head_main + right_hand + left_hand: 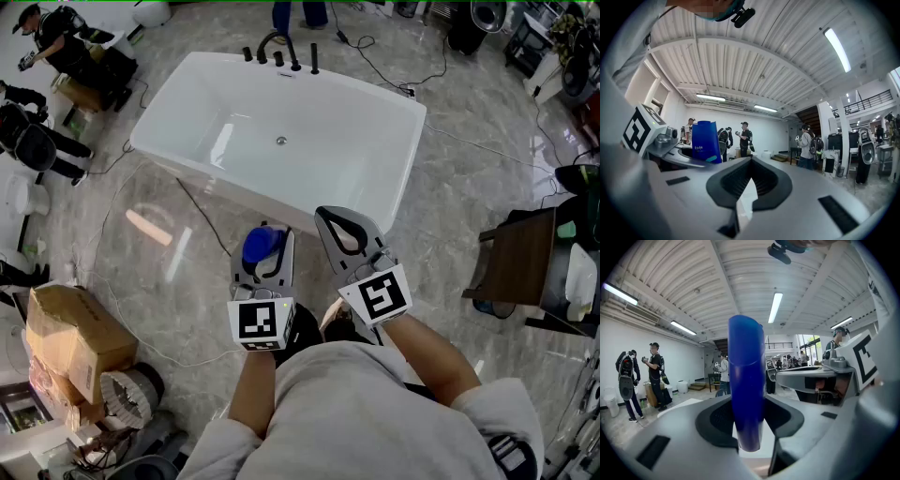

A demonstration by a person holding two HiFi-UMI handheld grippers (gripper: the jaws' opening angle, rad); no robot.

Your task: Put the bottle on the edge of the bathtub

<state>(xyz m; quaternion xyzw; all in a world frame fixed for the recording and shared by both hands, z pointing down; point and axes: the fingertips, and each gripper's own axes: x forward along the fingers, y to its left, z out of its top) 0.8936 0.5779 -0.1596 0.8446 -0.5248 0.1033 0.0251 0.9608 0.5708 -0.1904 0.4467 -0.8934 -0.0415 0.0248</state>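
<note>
Left gripper [265, 262] clamps the blue bottle [260, 244], held just short of the tub's [281, 202] near edge; right gripper [333, 220] shut, empty; next, the bottle likely needs carrying forward and standing on that rim.

bottle [261, 246]: lower part hidden between jaws | label print [701, 149]: too small

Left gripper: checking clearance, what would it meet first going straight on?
Probably the near rim of the bathtub: the left gripper, holding the blue bottle, points toward it, though depth is unclear.
</note>
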